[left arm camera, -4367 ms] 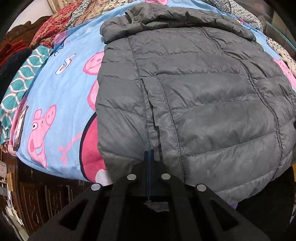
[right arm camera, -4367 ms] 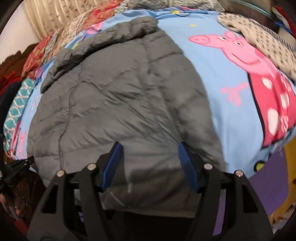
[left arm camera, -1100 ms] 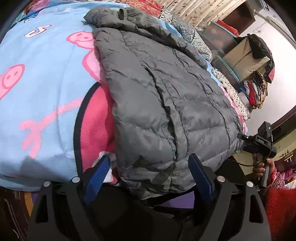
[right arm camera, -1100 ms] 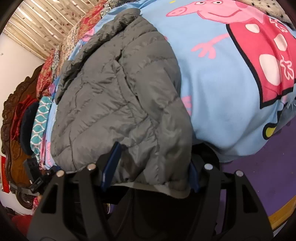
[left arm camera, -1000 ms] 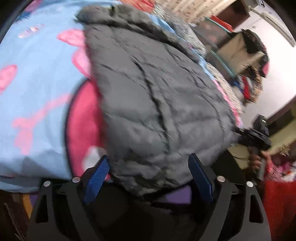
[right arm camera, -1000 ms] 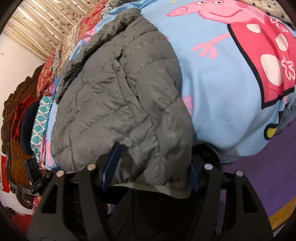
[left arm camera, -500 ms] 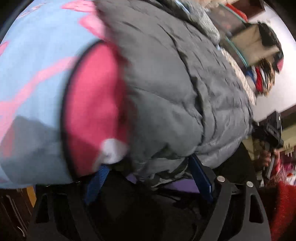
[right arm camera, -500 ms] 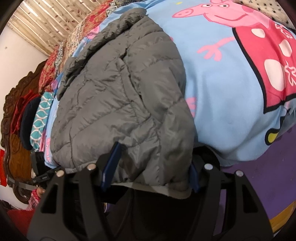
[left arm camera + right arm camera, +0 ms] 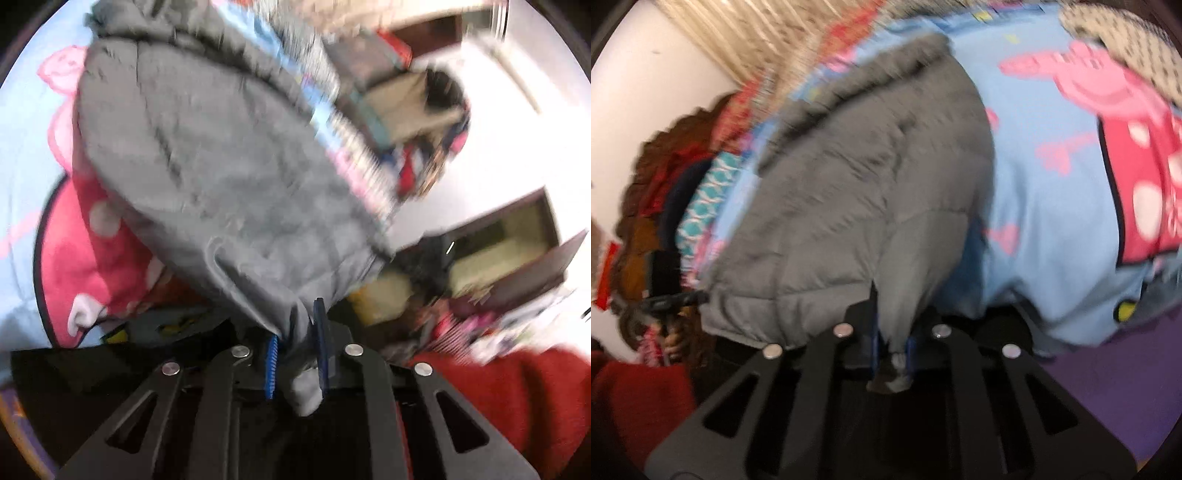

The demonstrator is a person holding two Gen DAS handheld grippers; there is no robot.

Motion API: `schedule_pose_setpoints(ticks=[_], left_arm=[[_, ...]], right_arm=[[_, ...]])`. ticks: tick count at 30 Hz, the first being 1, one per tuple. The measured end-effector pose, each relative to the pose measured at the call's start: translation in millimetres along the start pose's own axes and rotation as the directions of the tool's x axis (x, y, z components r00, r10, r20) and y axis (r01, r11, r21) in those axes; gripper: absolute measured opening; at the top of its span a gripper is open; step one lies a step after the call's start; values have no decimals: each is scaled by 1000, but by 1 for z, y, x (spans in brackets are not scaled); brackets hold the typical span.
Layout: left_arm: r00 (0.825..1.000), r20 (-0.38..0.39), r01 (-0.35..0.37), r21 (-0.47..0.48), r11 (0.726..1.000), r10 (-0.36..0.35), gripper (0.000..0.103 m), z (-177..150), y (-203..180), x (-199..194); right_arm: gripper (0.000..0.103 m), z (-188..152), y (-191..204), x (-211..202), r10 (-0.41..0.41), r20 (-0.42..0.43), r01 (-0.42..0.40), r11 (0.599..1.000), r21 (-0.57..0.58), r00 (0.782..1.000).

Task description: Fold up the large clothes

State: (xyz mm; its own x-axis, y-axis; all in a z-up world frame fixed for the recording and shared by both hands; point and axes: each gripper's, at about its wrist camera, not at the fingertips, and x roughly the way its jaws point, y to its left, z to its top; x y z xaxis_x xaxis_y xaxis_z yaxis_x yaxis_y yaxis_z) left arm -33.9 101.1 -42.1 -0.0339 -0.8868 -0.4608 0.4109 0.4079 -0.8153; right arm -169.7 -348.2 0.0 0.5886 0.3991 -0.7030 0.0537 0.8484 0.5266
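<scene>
Left wrist view: left gripper (image 9: 295,354) clamped tight on a bunched corner of the grey puffer jacket's (image 9: 207,158) hem, blue pads (image 9: 271,363) just drawn together onto the fabric, a grey wad poking out behind the pinch. Hem corner raised off the near edge of the bed, quilted body sloping away from the jaws and up across the bed toward its collar at the far side. Underneath and to the left, the light-blue cartoon-pig blanket (image 9: 22,147), its big pink-and-red figure showing just beside the jacket's edge. Past the jacket's right edge, blurred: a cluttered shelf with heaped clothes (image 9: 417,129), a white wall, a dark doorway. At the lower right, a red sleeve (image 9: 517,398).

Right wrist view: right gripper (image 9: 893,350) likewise closed onto the hem, jaws just brought in, only a narrow fold of grey cloth between the blue pads (image 9: 911,350) and a small tuft hanging out behind. Opposite hem corner here, lifted clear of the near edge of the bed, the puffer jacket (image 9: 857,192) rising from the jaws toward the collar at the far edge. Blanket (image 9: 1045,206) spread to the right of the jacket, pink pig and red spotted dress near the right edge, purple floor (image 9: 1108,398) below. To the left, patterned teal cloth (image 9: 705,199) along the bed's side, a carved dark wooden headboard (image 9: 657,158) and pale wall behind. At the far left, small and blurred, the other gripper's black body at the jacket's other hem corner, a hand (image 9: 674,341) beneath it.
</scene>
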Motion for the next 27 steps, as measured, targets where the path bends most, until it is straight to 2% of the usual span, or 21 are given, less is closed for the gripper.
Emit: schedule_pose_setpoints(ticks=[1, 3, 5, 7, 9, 10, 11, 12, 13, 14, 15, 16, 18, 21, 24, 26, 27], left_arm=[[998, 58, 39, -20, 999, -38, 0, 6, -3, -9], [988, 139, 75, -55, 996, -67, 0, 18, -8, -14], [963, 252, 126, -125, 984, -91, 0, 35, 0, -24], [939, 336, 141, -175, 974, -76, 0, 48, 10, -31], [905, 426, 127, -252, 959, -8, 0, 70, 25, -39], [884, 463, 93, -312, 946, 66, 0, 82, 34, -41], [869, 479, 59, -355, 933, 127, 0, 89, 41, -43], [846, 490, 13, -410, 912, 209, 0, 99, 49, -41], [818, 478, -60, -482, 874, 320, 0, 109, 60, -40], [797, 457, -115, -529, 841, 396, 0, 115, 66, -41], [775, 424, -170, -575, 800, 469, 0, 120, 73, -40], [765, 392, -198, -611, 767, 510, 0, 123, 79, -40], [771, 390, -175, -632, 755, 504, 0, 121, 84, -45], [767, 404, -179, -611, 771, 499, 0, 115, 76, -60], [745, 432, -207, -575, 792, 508, 0, 105, 63, -77], [751, 417, -261, -525, 810, 512, 0, 106, 50, -72], [764, 394, -297, -489, 820, 511, 0, 108, 43, -63]], right_arm=[[10, 4, 2, -6, 31, 17, -31, 999, -6, 999], [10, 19, 8, -16, 97, 58, -96, 995, -19, 994], [10, 40, 11, -17, 145, 99, -143, 989, -24, 985], [10, 67, 11, -13, 171, 133, -171, 985, -7, 976], [11, 95, 6, -1, 175, 167, -185, 982, 44, 970], [13, 116, 0, 13, 164, 191, -184, 978, 94, 968], [23, 129, -5, 22, 145, 212, -175, 976, 131, 966], [41, 144, -13, 36, 114, 233, -160, 968, 191, 966], [51, 155, -19, 46, 88, 240, -147, 959, 244, 967], [59, 163, -26, 59, 63, 243, -139, 940, 310, 968], [59, 169, -35, 70, 52, 243, -142, 918, 371, 969], [60, 172, -44, 79, 47, 241, -149, 892, 427, 969], [60, 171, -54, 79, 54, 263, -177, 864, 472, 963], [64, 161, -59, 57, 46, 307, -181, 886, 427, 951], [65, 151, -58, 34, -29, 331, -96, 930, 355, 943], [65, 146, -54, 29, -93, 301, 2, 957, 289, 949], [65, 145, -52, 31, -107, 282, 29, 963, 267, 953]])
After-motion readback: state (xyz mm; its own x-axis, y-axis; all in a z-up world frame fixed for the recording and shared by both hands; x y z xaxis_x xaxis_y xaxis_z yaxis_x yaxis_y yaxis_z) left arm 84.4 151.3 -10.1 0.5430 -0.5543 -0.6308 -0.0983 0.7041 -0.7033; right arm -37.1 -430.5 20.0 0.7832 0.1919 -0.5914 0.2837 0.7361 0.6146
